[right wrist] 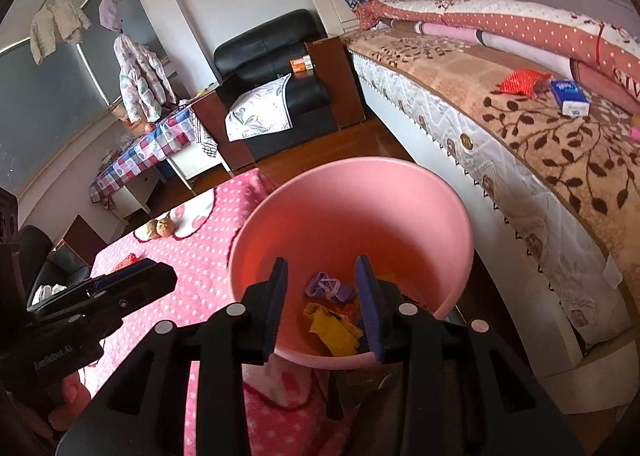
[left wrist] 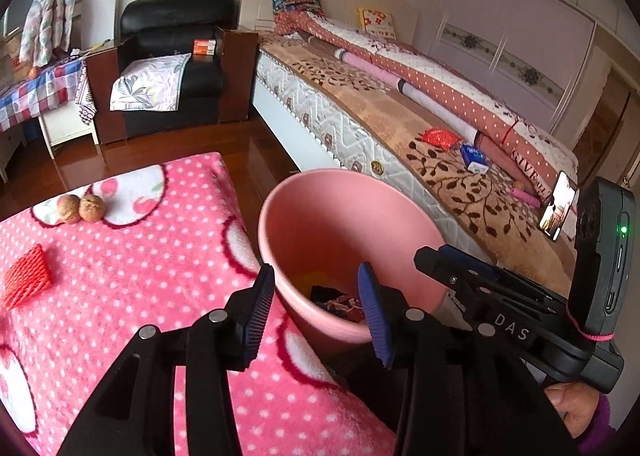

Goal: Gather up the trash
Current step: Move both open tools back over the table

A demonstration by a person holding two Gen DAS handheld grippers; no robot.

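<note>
Bin, left wrist view: I see the pink bin standing beside the pink-blanketed bench, its mouth open upward, so dropped scraps fall straight in.
Left tongs: released and empty, spread over the bin's near rim; I judge I hold them there because they have nothing to carry.
Trash on bench: a red foam net lies well to the left of my left tongs, with two walnuts beyond it.
Right tongs: they reach in from the right toward the bin rim.
Bin, right wrist view: scraps lie at the bottom, a purple piece and a yellow piece.
Right tongs: released, empty, poised straight above those scraps.
Bed: a red wrapper and a blue box sit on it, well apart from both tongs.
</note>
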